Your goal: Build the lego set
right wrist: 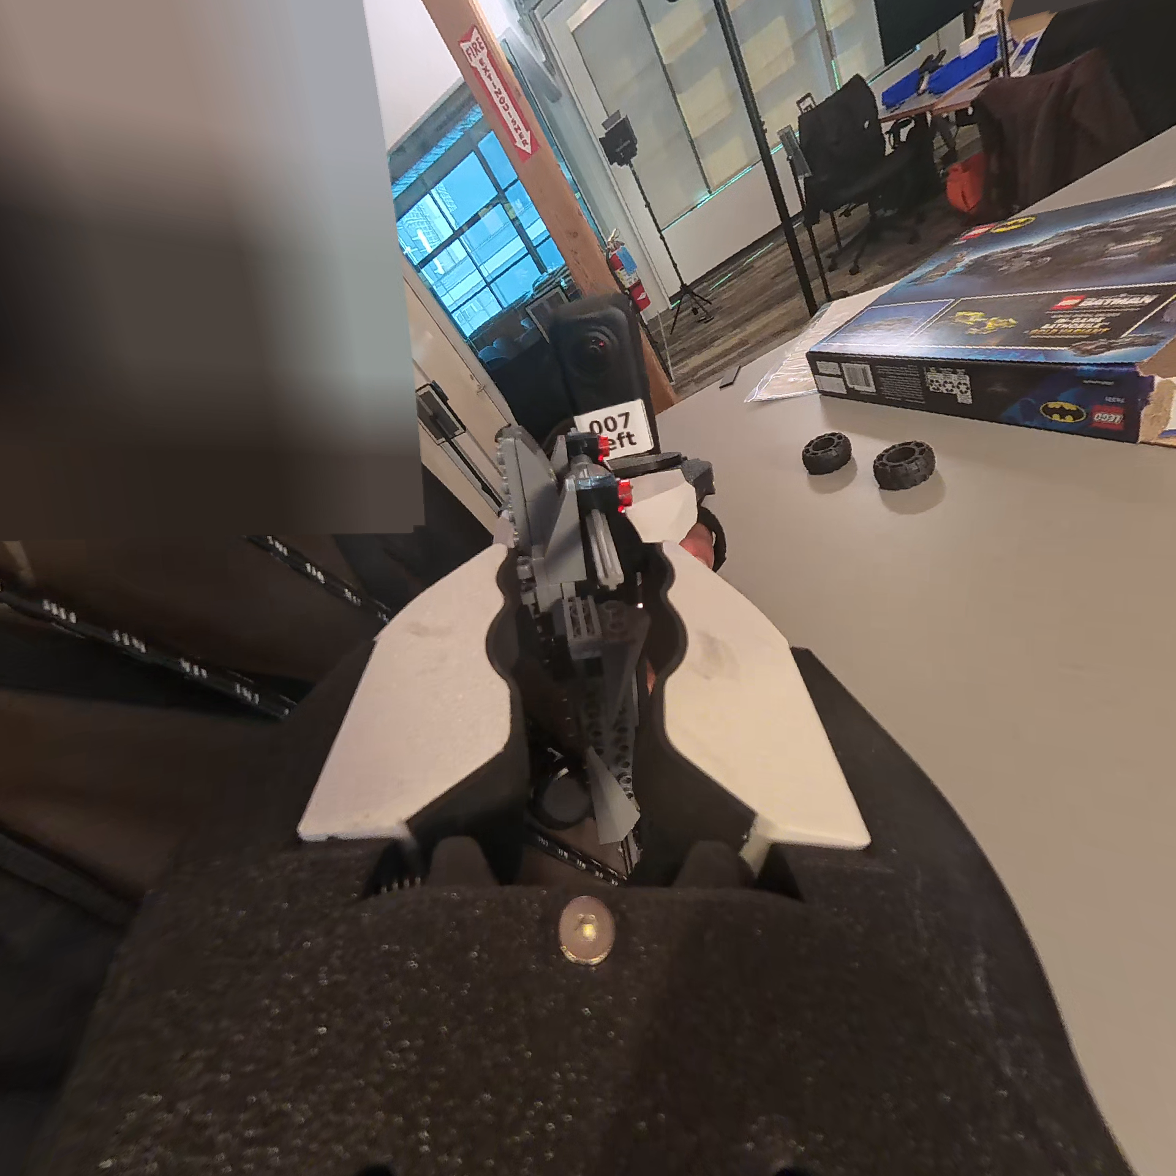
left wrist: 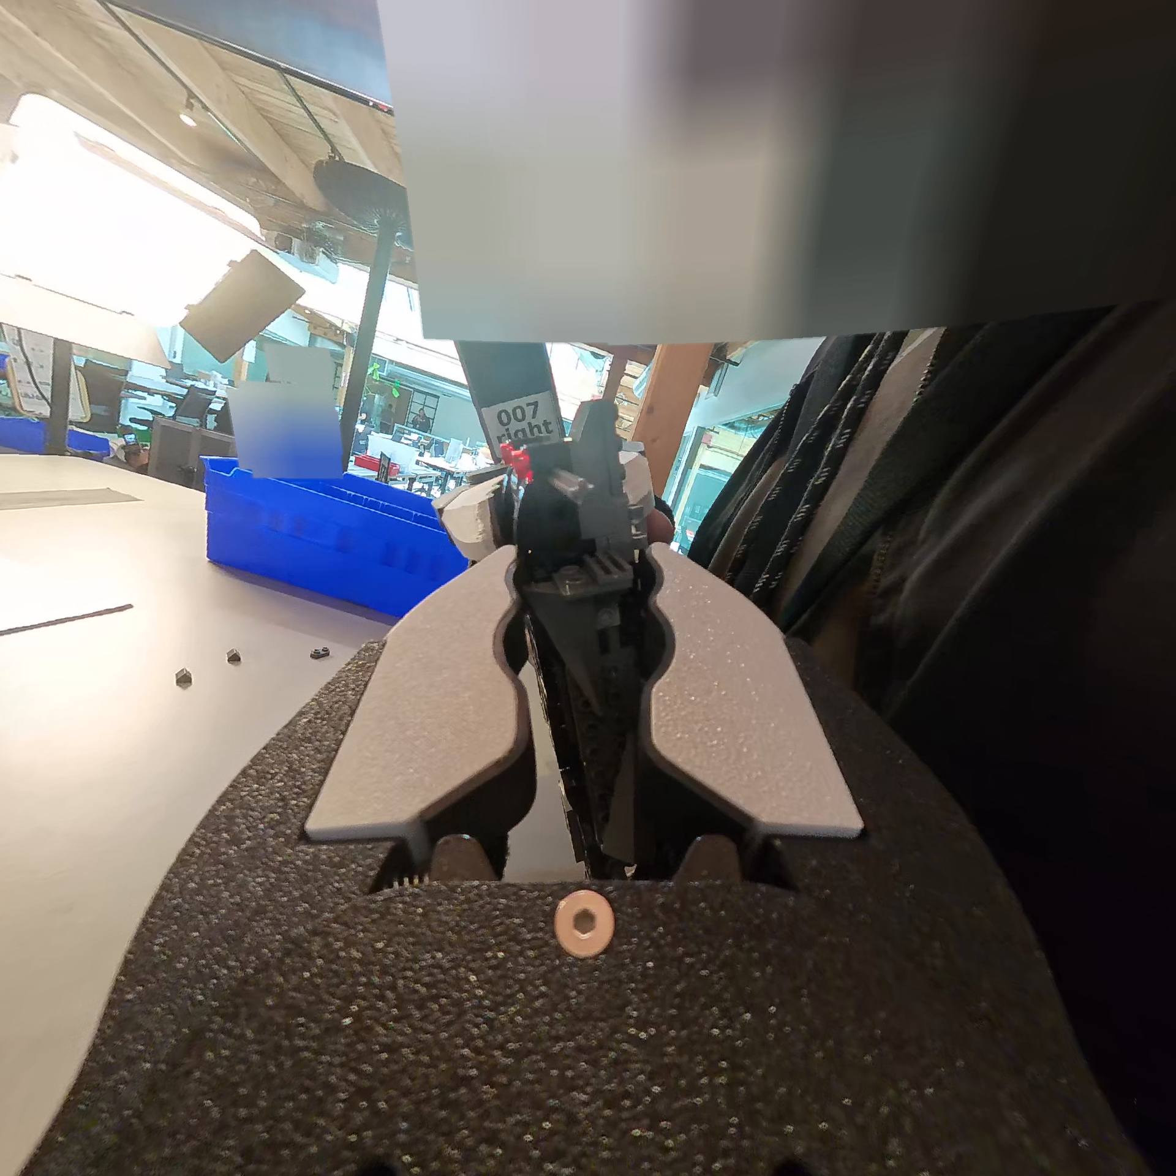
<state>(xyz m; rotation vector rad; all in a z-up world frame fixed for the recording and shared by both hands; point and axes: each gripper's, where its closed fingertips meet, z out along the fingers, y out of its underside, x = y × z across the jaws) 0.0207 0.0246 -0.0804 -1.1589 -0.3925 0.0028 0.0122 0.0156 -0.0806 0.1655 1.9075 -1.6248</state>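
A dark grey and black brick model (left wrist: 585,611) with small red studs is held in the air between my two grippers, which face each other. My left gripper (left wrist: 582,560) is shut on one end of it, with both white fingers (left wrist: 445,687) pressed against its sides. My right gripper (right wrist: 582,560) is shut on the other end of the same model (right wrist: 560,541). The right gripper also shows in the left wrist view (left wrist: 553,503), just beyond the model. The left gripper shows in the right wrist view (right wrist: 585,509), with a fingertip of the hand that holds it beside it.
A blue bin (left wrist: 318,534) stands on the pale table (left wrist: 95,700), with small dark pieces (left wrist: 183,678) lying nearer. A dark printed box (right wrist: 1018,356) and two black tyres (right wrist: 827,453) lie on the table to the right. A person's dark clothing (left wrist: 954,573) is close by. Both grippers' tips are close together, under 4 cm apart.
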